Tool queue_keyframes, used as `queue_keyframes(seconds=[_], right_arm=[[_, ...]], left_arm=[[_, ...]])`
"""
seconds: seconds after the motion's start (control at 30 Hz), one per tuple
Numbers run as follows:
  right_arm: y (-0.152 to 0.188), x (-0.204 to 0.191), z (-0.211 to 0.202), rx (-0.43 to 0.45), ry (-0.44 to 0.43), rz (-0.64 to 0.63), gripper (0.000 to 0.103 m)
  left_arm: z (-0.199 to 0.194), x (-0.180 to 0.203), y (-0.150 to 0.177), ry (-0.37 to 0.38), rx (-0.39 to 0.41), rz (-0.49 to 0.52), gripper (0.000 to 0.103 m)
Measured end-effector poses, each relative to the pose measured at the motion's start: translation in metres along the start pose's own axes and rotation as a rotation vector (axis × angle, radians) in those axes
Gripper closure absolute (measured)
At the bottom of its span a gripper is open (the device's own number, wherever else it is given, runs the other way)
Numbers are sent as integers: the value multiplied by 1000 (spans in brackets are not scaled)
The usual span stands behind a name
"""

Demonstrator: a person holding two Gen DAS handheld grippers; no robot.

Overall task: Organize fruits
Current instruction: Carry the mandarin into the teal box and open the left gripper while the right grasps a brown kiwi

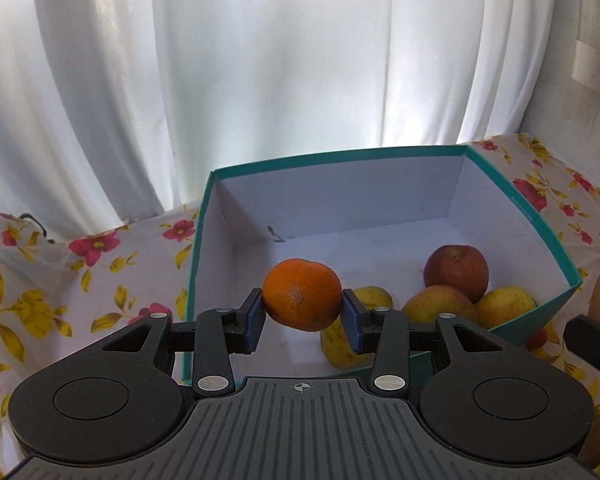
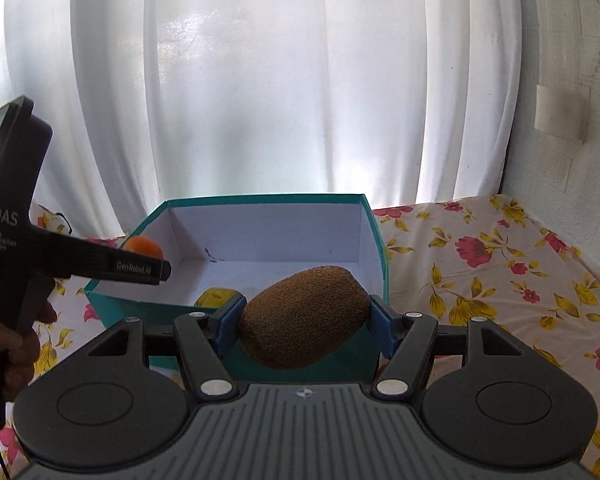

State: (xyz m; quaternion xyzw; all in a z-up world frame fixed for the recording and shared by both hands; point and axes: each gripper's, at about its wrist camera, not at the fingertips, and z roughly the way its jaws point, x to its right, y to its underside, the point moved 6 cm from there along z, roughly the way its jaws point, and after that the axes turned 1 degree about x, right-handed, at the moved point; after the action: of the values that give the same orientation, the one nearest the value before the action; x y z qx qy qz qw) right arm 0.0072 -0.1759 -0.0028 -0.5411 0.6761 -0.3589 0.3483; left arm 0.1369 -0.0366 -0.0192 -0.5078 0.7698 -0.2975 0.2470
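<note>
left wrist view: orange held above the teal box.
left gripper (image 1: 303, 314) fingers clamped the orange (image 1: 302, 294) over the near-left part of the teal box (image 1: 520, 200); a red apple (image 1: 456, 268) and yellow fruits (image 1: 504, 306) lay in its near-right corner.

right wrist view: right gripper (image 2: 305, 322) fingers gripped a brown fuzzy fruit (image 2: 305, 316) over the box's near wall, left gripper to the box's left.

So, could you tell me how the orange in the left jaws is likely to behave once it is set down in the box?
The orange is round, so it will probably roll on the box's flat floor. Its dimpled skin probably grips the pads well. It looks firm, unlikely to bruise against the apple.
</note>
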Motion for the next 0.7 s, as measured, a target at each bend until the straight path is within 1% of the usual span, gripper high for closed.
queue_keyframes(seconds=[0.07, 0.2, 0.47, 0.7], right_arm=[[-2, 1, 3, 5, 4, 7, 38], [-6, 0, 10, 9, 2, 7, 38], [-10, 1, 19, 7, 10, 1, 38], [-12, -2, 22, 3, 13, -9, 38]], left_arm=[[5, 0, 1, 3, -10, -3, 58], [16, -5, 3, -14, -30, -8, 58], [35, -13, 9, 2, -83, -48, 58], [40, -15, 11, -19, -87, -36, 57]])
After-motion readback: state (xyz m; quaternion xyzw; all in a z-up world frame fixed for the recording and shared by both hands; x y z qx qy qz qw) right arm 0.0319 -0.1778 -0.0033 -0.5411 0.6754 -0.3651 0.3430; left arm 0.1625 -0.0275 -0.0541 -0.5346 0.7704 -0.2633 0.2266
